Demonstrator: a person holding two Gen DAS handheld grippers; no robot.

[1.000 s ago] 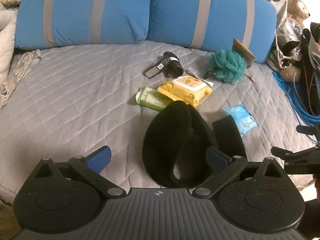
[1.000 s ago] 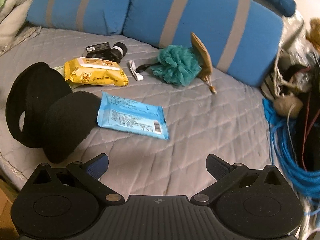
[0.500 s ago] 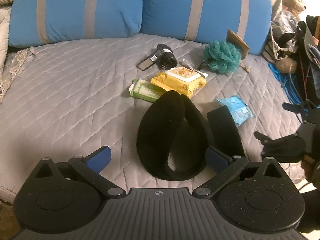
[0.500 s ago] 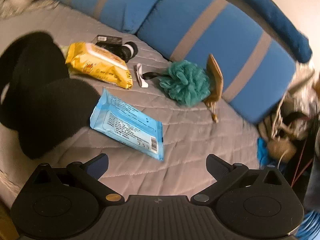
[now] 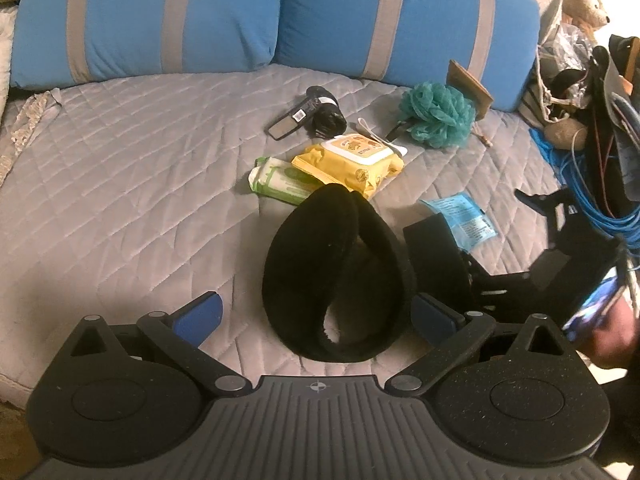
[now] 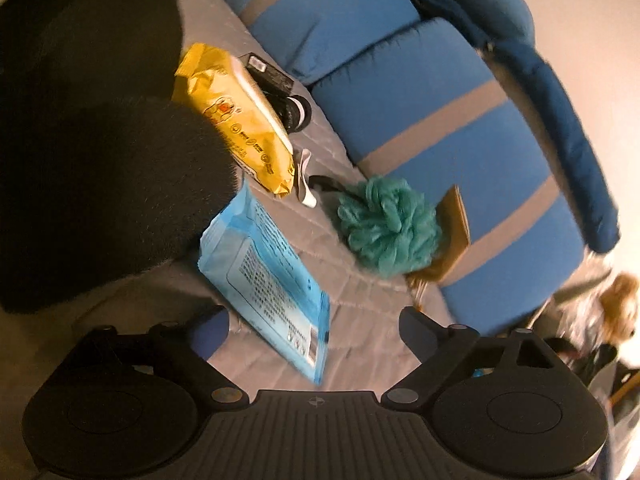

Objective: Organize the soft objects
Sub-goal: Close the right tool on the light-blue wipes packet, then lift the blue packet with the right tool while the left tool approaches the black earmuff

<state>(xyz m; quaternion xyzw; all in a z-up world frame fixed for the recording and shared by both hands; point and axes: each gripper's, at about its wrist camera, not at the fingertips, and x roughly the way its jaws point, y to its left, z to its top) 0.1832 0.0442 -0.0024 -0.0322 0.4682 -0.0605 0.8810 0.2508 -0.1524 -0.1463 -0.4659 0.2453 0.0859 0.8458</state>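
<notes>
Left claw (image 5: 316,314): matte black speckled body, ribbed centre plate with a small crosshair mark, two round side discs, silver pivot screws, angled arms ending in blue pads (image 5: 198,314). Right claw (image 6: 314,330): identical build, with the same ribbed plate, discs, screws and dark blue pads.

Before my left tongs (image 5: 316,316) lie the earmuffs (image 5: 336,276) on the quilt (image 5: 120,200), wipes packs (image 5: 348,160) behind them, cushions (image 5: 400,20) farthest back.
</notes>
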